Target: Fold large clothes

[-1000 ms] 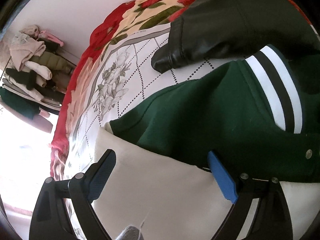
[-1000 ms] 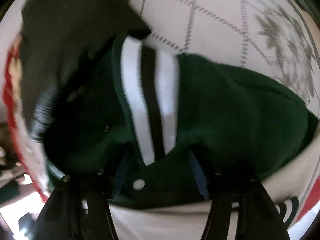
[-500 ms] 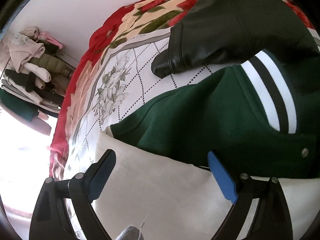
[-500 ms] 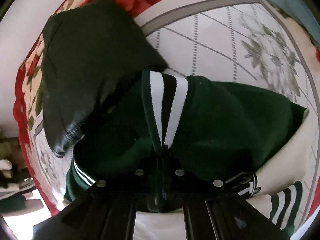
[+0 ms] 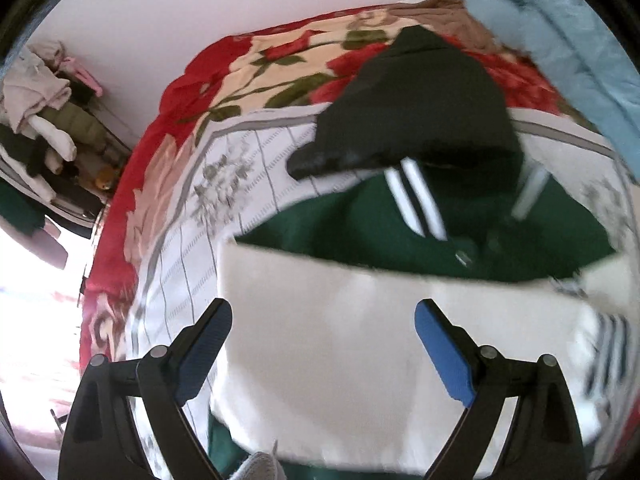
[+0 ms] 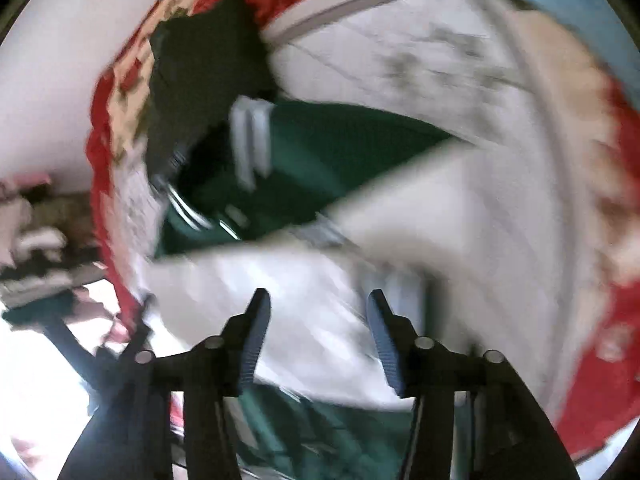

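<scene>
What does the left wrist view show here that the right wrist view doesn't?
Only the left wrist view: the left gripper, open over the white sleeve, and a brown garment at the bed's far edge. Only the right wrist view, heavily blurred: the right gripper, also open. Both share the green varsity jacket with its striped collar, the black leather jacket, the floral bedspread, a light blue cloth and the clothes rack.

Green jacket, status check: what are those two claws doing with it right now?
Left gripper open, empty. Right gripper open, empty. Green jacket on bed, cream sleeve across it. Black jacket overlaps collar.
</scene>
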`<action>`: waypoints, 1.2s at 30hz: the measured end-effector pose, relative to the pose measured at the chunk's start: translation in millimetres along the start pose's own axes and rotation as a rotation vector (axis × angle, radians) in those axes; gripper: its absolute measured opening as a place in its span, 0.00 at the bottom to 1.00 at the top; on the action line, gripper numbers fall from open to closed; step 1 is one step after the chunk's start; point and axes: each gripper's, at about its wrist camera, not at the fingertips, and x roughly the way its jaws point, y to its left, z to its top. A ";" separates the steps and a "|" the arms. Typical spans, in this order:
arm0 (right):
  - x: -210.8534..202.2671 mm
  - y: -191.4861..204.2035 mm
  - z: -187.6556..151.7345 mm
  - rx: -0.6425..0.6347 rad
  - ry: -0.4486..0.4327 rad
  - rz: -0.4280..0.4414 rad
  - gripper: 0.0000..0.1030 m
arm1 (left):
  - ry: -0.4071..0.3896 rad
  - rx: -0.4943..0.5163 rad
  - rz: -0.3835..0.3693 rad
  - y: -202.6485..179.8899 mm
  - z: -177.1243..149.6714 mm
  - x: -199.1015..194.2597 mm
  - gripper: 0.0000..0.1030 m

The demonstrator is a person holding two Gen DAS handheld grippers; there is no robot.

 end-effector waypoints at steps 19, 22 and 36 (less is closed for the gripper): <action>77.9 -172.3 -76.6 0.113 -0.047 -0.178 0.42 | 0.231 0.175 0.051 -115.7 -141.5 50.6 0.98; 72.7 -219.1 -82.8 0.333 -0.074 -0.068 0.40 | 0.242 0.182 0.050 -116.3 -141.4 51.5 0.98; 73.7 -216.2 -48.4 0.066 -0.017 -0.226 0.41 | 0.249 0.129 0.016 -106.5 -145.7 55.9 1.00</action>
